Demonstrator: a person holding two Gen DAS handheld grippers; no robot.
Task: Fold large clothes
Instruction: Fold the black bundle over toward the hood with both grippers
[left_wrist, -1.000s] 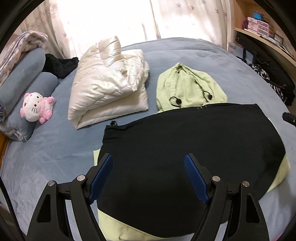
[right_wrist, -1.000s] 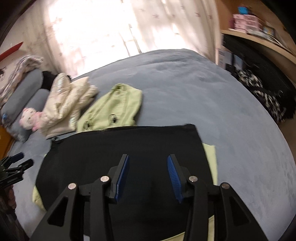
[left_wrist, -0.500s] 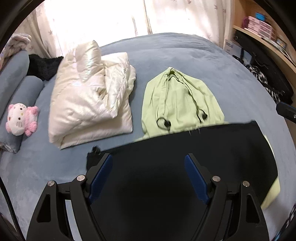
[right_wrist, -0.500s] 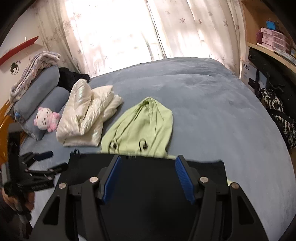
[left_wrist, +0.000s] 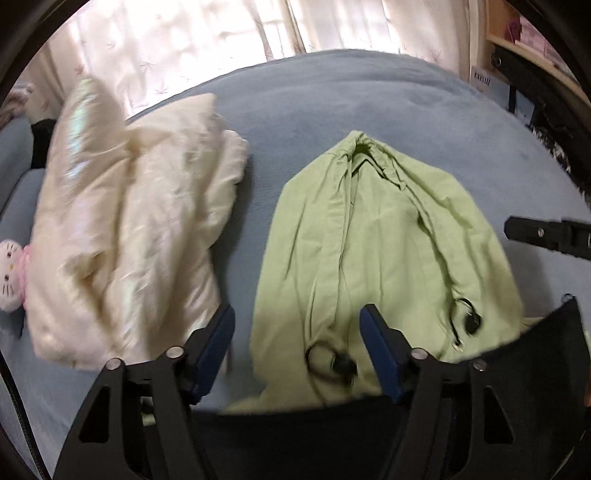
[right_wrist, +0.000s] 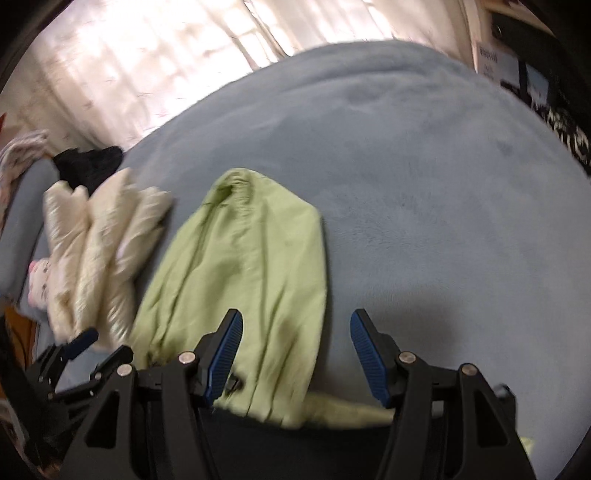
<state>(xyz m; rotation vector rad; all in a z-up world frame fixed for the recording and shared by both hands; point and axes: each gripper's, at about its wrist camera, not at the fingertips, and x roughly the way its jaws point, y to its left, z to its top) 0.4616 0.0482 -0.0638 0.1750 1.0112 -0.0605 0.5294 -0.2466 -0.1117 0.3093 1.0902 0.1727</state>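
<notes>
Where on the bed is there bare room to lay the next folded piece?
Free: the wide blue bedspread right of the light green hood, out to the far edge by the curtains. A narrow strip also separates the hood from the folded cream puffer jacket. Crowded: the left, with the jacket, a pink-and-white plush toy and the grey pillows.

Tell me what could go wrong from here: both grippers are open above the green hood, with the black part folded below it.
1. The drawstrings and toggles lie loose on the green hood; the left gripper, whose jaws have just been closing with nothing clamped, may pinch only a cord.
2. The cream jacket lies close beside the hood; a wide grab might catch it.
3. The right gripper straddles the hood's edge and may grab the blue bedcover too.
</notes>
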